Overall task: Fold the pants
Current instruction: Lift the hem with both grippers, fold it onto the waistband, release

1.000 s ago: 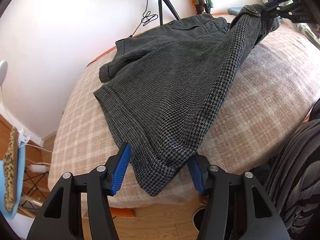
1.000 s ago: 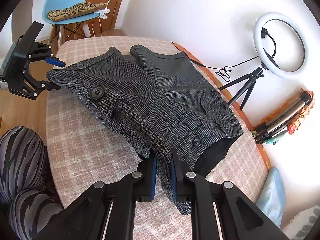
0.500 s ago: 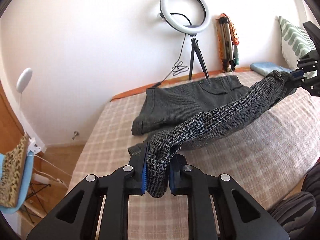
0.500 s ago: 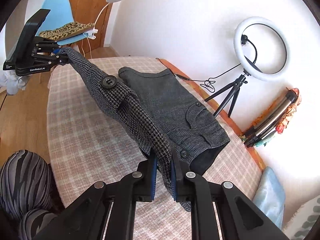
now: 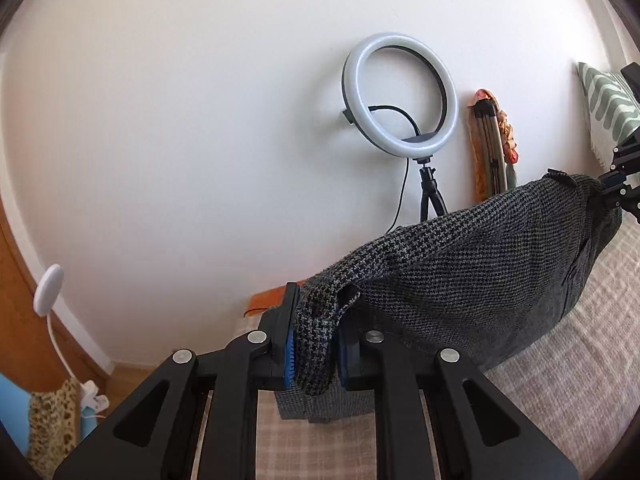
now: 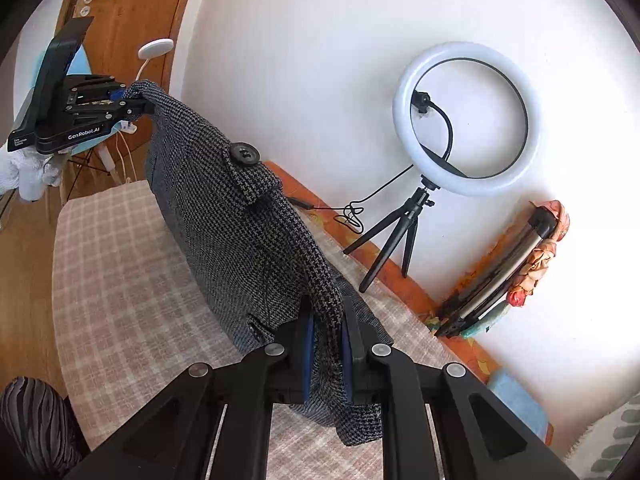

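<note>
The grey houndstooth pants (image 5: 472,280) hang stretched in the air between my two grippers, above the beige checked bed cover (image 5: 560,360). My left gripper (image 5: 316,344) is shut on one end of the lifted edge, near the hem. My right gripper (image 6: 326,354) is shut on the other end, by the waistband; a black button (image 6: 243,153) shows on the raised cloth (image 6: 240,232). The lower part of the pants still rests on the bed. Each gripper shows in the other's view: the right one (image 5: 618,184), the left one (image 6: 120,100).
A ring light on a tripod (image 6: 464,120) stands by the white wall behind the bed. Folded tripods with a flowered cloth (image 6: 512,264) lean against the wall. A blue chair (image 5: 24,432) and a wooden door (image 6: 120,12) are to the left. A patterned pillow (image 5: 608,108) lies at right.
My left gripper shut on the pants edge. Both grippers then lifted that edge up off the bed, and the cloth now hangs taut between them.
</note>
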Demonstrator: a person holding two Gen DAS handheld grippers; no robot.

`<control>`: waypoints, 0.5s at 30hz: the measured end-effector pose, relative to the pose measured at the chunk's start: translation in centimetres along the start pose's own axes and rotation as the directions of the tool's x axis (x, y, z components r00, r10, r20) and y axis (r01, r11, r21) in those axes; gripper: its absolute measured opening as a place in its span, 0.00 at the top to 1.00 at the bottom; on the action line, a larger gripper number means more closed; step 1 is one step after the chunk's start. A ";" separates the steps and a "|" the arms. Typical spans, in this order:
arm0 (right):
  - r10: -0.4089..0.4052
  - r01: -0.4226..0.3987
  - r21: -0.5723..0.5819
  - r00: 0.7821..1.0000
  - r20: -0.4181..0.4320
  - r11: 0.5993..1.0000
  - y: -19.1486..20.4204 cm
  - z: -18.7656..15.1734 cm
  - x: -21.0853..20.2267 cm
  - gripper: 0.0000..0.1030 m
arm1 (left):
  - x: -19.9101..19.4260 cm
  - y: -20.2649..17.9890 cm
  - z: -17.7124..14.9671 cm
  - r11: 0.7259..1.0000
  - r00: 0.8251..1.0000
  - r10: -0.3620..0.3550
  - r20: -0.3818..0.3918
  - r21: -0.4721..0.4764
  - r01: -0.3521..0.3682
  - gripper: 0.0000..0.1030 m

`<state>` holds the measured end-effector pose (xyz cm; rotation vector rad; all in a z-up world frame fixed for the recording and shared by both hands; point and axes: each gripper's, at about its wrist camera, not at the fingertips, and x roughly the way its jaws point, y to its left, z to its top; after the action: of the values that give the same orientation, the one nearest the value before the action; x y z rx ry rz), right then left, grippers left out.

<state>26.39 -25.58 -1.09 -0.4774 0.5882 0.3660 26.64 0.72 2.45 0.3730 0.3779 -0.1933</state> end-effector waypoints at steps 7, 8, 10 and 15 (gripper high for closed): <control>0.007 -0.002 0.063 0.997 -0.080 0.998 -4.4 1.1 7.4 0.91 | 8.8 -1.1 1.1 0.999 0.996 0.016 -0.085 0.034 -0.013 0.87; 0.015 -0.008 0.075 0.995 -0.095 0.997 -4.9 1.1 8.7 0.91 | 10.1 -1.3 1.0 0.999 0.994 0.018 -0.104 0.034 -0.014 0.87; 0.026 -0.014 0.092 0.991 -0.128 0.996 -5.6 0.8 11.4 0.91 | 12.6 -1.6 0.4 1.000 0.990 0.014 -0.140 0.026 -0.011 0.87; 0.067 -0.039 0.133 0.975 -0.211 0.990 -7.2 0.0 18.1 0.91 | 18.9 -3.2 -1.9 0.996 0.964 0.045 -0.263 0.082 -0.024 0.87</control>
<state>43.66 -28.09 -9.68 -0.3806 0.8311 0.3272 42.47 -3.61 -7.66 0.4843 0.6290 -0.1240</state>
